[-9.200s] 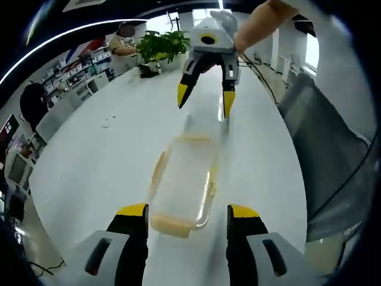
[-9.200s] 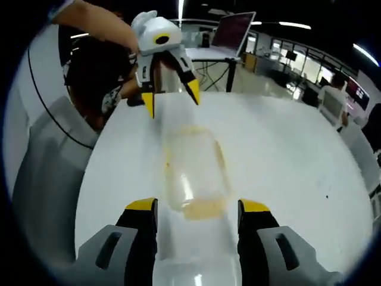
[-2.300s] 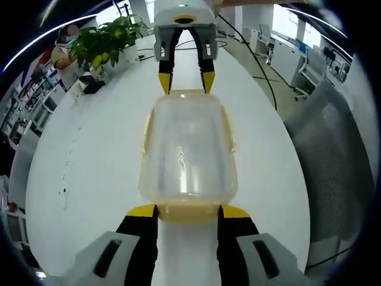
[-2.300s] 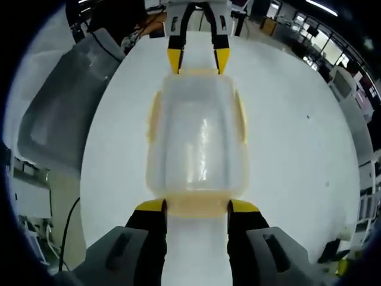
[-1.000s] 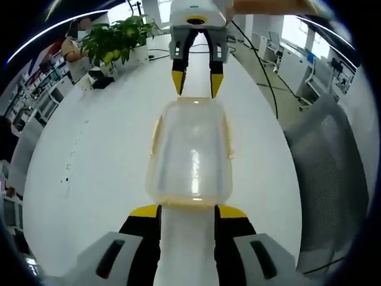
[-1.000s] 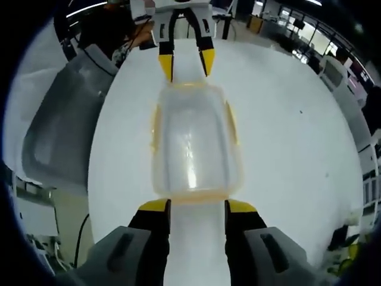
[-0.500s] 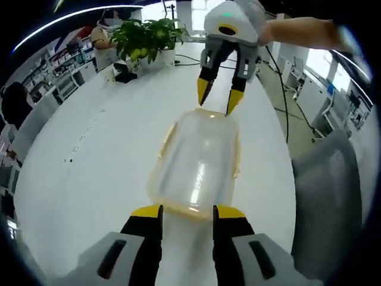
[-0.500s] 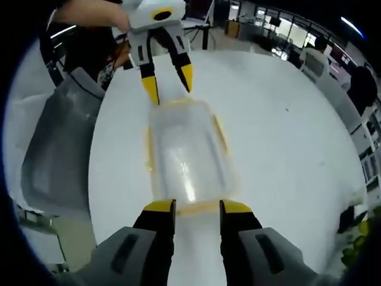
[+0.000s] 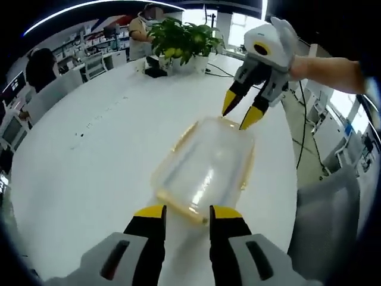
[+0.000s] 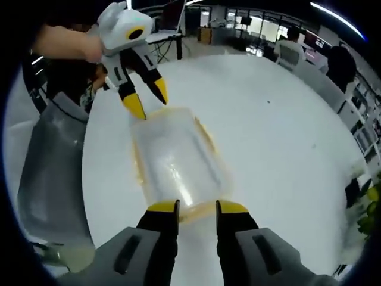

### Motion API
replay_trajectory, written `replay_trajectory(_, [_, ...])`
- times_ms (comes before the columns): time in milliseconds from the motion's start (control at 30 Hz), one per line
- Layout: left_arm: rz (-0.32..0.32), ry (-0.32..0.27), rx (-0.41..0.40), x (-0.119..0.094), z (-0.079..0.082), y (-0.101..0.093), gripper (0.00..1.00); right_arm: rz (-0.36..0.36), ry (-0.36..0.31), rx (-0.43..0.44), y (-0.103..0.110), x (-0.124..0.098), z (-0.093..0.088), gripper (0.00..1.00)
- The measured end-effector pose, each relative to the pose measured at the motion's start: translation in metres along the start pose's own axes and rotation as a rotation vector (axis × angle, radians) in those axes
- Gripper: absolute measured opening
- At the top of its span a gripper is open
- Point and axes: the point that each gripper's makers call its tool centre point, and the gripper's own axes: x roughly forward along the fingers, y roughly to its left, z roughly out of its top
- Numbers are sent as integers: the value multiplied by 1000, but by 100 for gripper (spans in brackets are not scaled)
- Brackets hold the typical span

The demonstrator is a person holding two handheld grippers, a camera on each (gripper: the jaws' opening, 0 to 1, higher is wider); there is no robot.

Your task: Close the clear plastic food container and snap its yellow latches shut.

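Observation:
The clear plastic food container with its lid on lies slantwise on the white table. Yellow latches run along its edges. In the left gripper view my left gripper is shut on the near end latch. My right gripper, held by a hand, meets the far end with its tips narrowly apart. In the right gripper view the container runs up and left. My right gripper pinches its near end latch, and my left gripper is at the far end.
Potted plants stand at the table's far edge, with people at desks behind. A grey chair is beside the table, the same chair at the left. Cables trail over the table edge.
Both cameras swung round, so the container now lies diagonally in each view. Each gripper's jaws have drawn closer together on the end latches. The lid, loose at first, sits on the container.

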Motion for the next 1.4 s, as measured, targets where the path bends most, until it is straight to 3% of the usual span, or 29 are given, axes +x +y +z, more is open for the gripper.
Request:
replay_trajectory(233, [-24,-32,-104,2,-1,-5,21,-30,-20,38,-1,-1,-1,21])
replay_trajectory(467, [-19,-54,-199,4,-2,-4,21,-90,-45,157,-3,-2,-5,20])
replay_trajectory(533, [-18,-55,-208,4,-2,-5,20,-86,-63,198,-5,-2,-5,20])
replay_trajectory(633, [-15,-56,-217,4,-2,-5,20,-70,-90,335,-3,-2,-7,19])
replay_trajectory(833, [-12,-58,-252,4,-3,-5,20,-46,-126,478,-1,-2,-10,18])
replay_trajectory(1000, [-13,-58,-324,5,-4,-3,19,-33,-137,507,-2,-1,-10,18])
replay_trajectory(1233, [-39,-74,-463,8,-8,-3,19,7,-145,616,0,0,-12,19])
replay_trajectory(1400, [-57,-76,-508,9,-10,-2,19,27,-144,638,1,1,-12,18])
